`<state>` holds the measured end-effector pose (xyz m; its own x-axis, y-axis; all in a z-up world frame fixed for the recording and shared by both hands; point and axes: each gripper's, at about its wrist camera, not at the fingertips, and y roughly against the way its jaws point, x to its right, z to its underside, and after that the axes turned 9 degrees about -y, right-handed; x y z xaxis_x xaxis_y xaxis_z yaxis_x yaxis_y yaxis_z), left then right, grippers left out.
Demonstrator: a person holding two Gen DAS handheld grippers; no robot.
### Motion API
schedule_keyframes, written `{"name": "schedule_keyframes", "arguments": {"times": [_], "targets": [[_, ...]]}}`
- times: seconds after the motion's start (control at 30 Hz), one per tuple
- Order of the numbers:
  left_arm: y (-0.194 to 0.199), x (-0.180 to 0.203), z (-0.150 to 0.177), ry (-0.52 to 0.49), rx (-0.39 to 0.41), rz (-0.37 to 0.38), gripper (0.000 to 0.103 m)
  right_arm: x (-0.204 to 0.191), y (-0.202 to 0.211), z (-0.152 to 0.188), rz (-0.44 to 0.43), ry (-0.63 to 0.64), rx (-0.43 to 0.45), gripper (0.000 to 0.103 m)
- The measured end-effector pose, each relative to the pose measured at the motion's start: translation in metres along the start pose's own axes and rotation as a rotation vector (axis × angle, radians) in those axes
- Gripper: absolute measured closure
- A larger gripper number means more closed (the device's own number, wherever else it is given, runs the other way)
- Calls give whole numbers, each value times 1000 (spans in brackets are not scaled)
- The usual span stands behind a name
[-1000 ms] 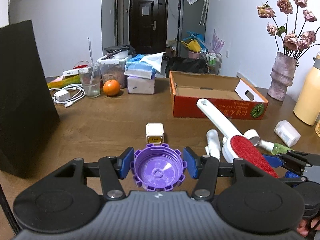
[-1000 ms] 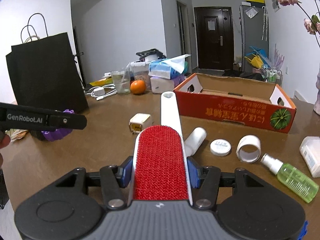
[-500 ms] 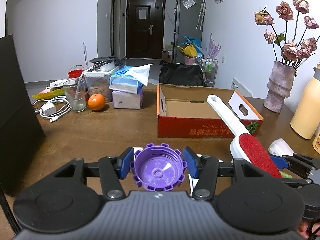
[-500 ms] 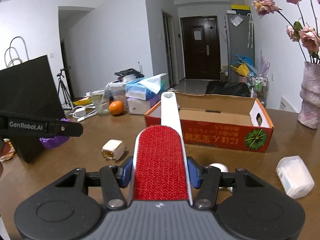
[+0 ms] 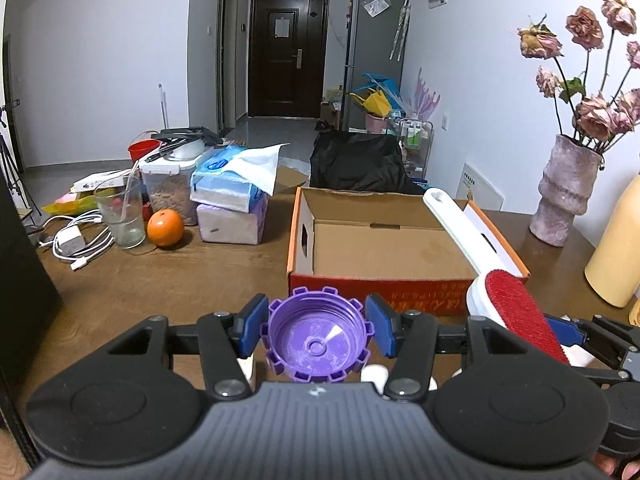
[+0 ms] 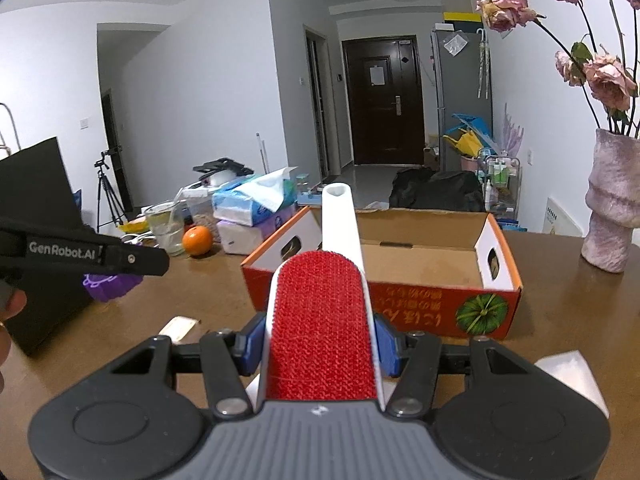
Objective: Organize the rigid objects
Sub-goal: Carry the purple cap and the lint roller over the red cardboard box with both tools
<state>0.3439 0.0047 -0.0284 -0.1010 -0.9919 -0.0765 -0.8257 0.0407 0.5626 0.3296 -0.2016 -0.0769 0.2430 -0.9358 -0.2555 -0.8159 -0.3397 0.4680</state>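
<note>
lint brush (image 6: 322, 320) with the red pad and white handle sits clamped between the blue fingers (image 6: 251, 346) of the right gripper (image 6: 320, 344), pad facing up, its handle reaching forward over the near wall of the cardboard box (image 6: 424, 300). from the left wrist view the same brush (image 5: 508, 304) crosses the box's right front corner, handle tip above the open interior. purple cap (image 5: 316, 340), ridged round its rim and turned hollow side up, is gripped from both sides by the left gripper (image 5: 316, 330), whose fingers (image 5: 252, 326) press against its edge; it hangs above the counter (image 5: 160, 280) just short of the box's (image 5: 380, 248) front wall. in the right view the left gripper (image 6: 132, 258) shows at the left edge with the cap (image 6: 110, 284) under it.

the box is open-topped, red-orange outside with a watermelon print, and its floor looks bare. a small pale block (image 6: 178, 326) lies on the counter below the left gripper, possibly a plug adapter, too cut off to tell. an orange (image 5: 165, 228), a glass (image 5: 122, 216) and stacked tissue packs (image 5: 232, 208) stand at the far left; a vase (image 5: 566, 196) of dried roses stands at the right.
</note>
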Motion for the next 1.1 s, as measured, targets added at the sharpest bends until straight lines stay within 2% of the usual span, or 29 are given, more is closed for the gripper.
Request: {"name": "schedule_keyframes", "arguments": {"times": [0.7,1.1], "targets": [[-89,10,-57,1,-6,3,48,27,-72,-63,80,36,35,49],[-152,13,-88,25,-11,-1,48,49,-137,-85,115,24,19,49]]}}
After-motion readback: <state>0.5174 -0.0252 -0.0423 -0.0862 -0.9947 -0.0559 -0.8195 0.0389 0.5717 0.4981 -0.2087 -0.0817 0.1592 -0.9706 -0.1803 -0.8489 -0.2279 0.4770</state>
